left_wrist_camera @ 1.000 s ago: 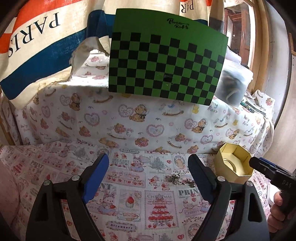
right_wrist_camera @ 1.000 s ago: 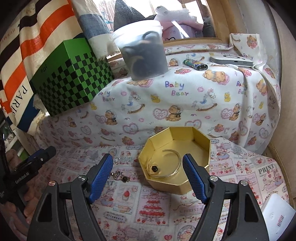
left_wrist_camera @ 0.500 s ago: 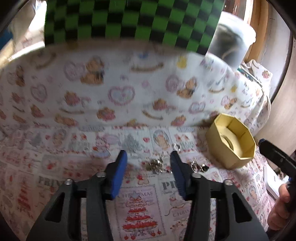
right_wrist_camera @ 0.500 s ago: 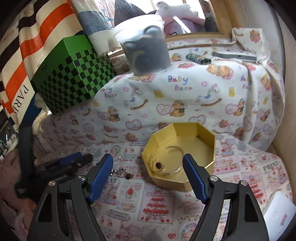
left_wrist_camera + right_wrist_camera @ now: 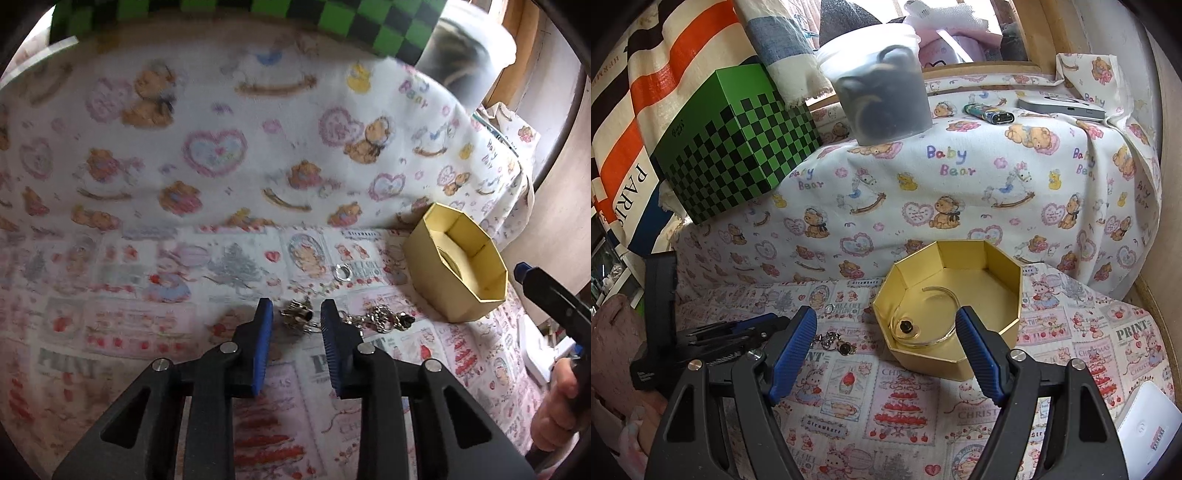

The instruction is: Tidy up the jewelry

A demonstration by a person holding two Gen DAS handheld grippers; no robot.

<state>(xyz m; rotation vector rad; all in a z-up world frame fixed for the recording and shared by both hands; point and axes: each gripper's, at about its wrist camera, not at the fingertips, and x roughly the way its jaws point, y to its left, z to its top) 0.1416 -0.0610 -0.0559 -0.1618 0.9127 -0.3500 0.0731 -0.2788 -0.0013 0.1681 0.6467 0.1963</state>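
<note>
The printed cloth [image 5: 990,177] with bears and hearts covers nearly everything, both the raised part at the back and the flat part in front. In the right wrist view the green checked box [image 5: 738,147] sits up at 10 o'clock and the cloudy plastic tub [image 5: 882,92] at 12 o'clock. A second ago the left wrist view showed the whole green box; now only its bottom edge shows at the top, because the left gripper has tipped down and come closer to the cloth.

The gold eight-sided box [image 5: 945,295] is open and sits in the middle of the right wrist view. In the left wrist view it is at 3 o'clock. A thin bangle [image 5: 936,317] lies inside it with a small dark bead [image 5: 905,325].

The right gripper [image 5: 886,354] has stayed where it was. Its blue fingers stand wide apart, one on each side of the front of the gold box, and hold nothing.

The left gripper [image 5: 296,332] was wide open a second ago. Its jaws have just been closing and are now narrow. A little silver charm cluster [image 5: 297,315] lies on the cloth right between the tips, but the pads are not squeezing it yet.

A silver chain [image 5: 384,318] trails from the right finger toward 3 o'clock. A small silver ring [image 5: 342,273] lies on the cloth just past the tips, at 1 o'clock.
</note>
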